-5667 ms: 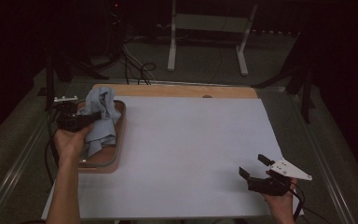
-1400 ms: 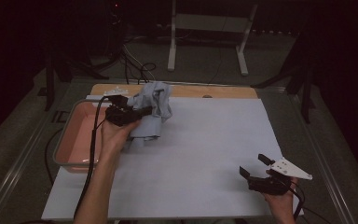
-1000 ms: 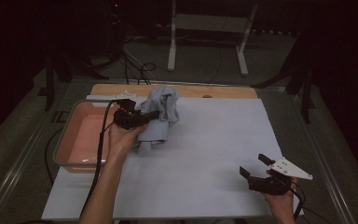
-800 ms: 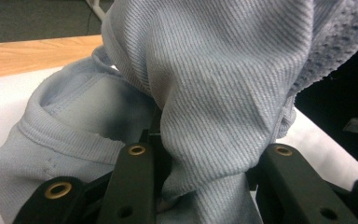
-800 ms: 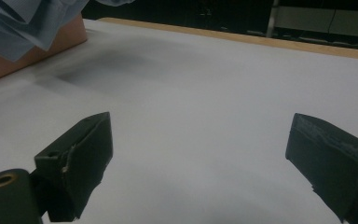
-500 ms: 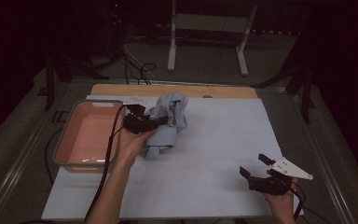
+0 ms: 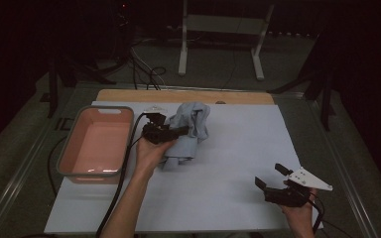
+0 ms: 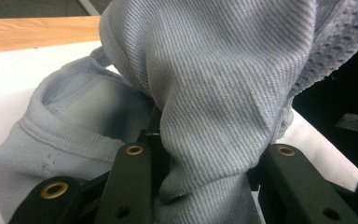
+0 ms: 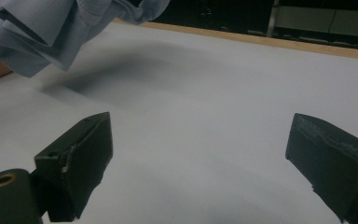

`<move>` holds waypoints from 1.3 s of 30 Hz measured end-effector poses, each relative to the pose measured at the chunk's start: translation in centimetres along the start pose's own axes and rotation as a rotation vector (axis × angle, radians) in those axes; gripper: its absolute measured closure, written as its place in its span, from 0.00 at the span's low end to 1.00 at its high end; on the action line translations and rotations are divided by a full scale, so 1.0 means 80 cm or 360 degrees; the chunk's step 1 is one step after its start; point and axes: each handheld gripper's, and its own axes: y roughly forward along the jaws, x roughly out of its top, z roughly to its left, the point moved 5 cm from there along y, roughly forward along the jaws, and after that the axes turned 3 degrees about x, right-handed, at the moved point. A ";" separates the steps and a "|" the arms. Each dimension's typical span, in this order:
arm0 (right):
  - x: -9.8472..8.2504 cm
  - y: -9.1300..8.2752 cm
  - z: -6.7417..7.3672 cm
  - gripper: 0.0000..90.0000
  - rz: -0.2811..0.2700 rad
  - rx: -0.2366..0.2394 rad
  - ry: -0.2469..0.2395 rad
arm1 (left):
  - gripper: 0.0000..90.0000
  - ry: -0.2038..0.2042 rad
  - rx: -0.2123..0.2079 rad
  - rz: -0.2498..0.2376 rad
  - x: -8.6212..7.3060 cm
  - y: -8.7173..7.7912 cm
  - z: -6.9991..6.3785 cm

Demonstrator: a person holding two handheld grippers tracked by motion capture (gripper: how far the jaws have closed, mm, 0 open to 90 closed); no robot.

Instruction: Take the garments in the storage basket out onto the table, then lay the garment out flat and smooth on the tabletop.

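**Kid:** What are the left gripper's (image 7: 176, 132) fingers (image 8: 135, 186) doing?

**Helper:** They are clamped on a bunch of the blue cloth (image 7: 188, 130). In the left gripper view the cloth (image 8: 214, 93) is squeezed between the two black fingers and bulges up over them. The pinch has loosened only a tiny bit, and the cloth is still caught in it.

**Kid:** Where is the cloth?

**Helper:** It is just to the right of the pink tub (image 7: 74, 148), close to it but not inside it. Part of it hangs from the fingers. The bottom part looks like it rests on the white sheet (image 7: 238, 163), but I cannot tell for sure. In the right gripper view the cloth (image 9: 51, 28) shows in the top left corner, with a dark shadow on the sheet under it.

**Kid:** And the right gripper (image 7: 272, 177)?

**Helper:** Its fingers (image 9: 79, 154) are wide apart, with nothing in between. It sits low over the sheet, far to the right of the pink tub and nearer to the person, well apart from the cloth.

**Kid:** What is under everything?

**Helper:** The white sheet covers the tabletop (image 7: 178, 95). A strip of wood shows past the far side of the tub. A black cable (image 7: 124, 178) runs from the left gripper along the tub's right side.
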 end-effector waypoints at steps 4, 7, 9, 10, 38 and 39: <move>0.000 0.000 -0.001 0.08 0.0001 -0.0003 0.0002 | 0.38 -0.0045 -0.0032 -0.0002 0.001 0.004 -0.002; 0.000 0.000 -0.001 0.08 0.0001 0.0002 0.0003 | 0.17 -0.0068 -0.0013 -0.0034 0.004 0.000 0.000; 0.000 0.000 0.000 0.08 0.0001 0.0000 0.0000 | 0.09 -0.0061 -0.0020 -0.0054 0.006 -0.006 0.001; 0.000 0.000 0.000 0.08 0.0001 0.0000 0.0000 | 0.09 -0.0059 -0.0019 -0.0062 0.007 -0.009 0.001; -0.002 0.004 0.002 0.08 0.0025 0.0015 0.0005 | 0.01 0.0079 0.0270 -0.0134 -0.017 -0.055 0.012; -0.002 0.005 0.001 0.08 0.0028 0.0011 -0.0003 | 0.01 0.0079 0.0276 -0.0134 -0.019 -0.056 0.012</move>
